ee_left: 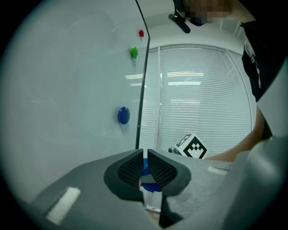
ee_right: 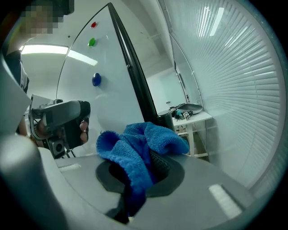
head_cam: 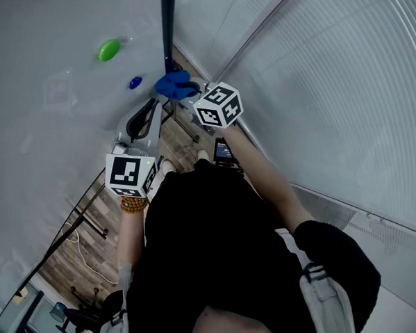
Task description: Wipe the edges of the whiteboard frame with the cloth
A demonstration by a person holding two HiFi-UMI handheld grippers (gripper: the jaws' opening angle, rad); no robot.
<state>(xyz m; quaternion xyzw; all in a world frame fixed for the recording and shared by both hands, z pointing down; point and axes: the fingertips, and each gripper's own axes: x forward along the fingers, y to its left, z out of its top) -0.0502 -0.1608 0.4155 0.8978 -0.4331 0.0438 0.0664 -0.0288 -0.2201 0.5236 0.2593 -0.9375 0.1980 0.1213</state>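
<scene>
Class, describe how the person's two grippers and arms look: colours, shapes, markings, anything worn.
Both the left gripper and the right gripper are grey moulded shells with dark, textured pads. Each carries a white cube printed with black square markers. The person wears a black short-sleeved top and a brown bead bracelet on the left wrist.

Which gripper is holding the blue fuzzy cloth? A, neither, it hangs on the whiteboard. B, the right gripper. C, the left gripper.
B: in the right gripper view the blue fuzzy cloth is clamped between the jaws of the right gripper and spills over them.
</scene>
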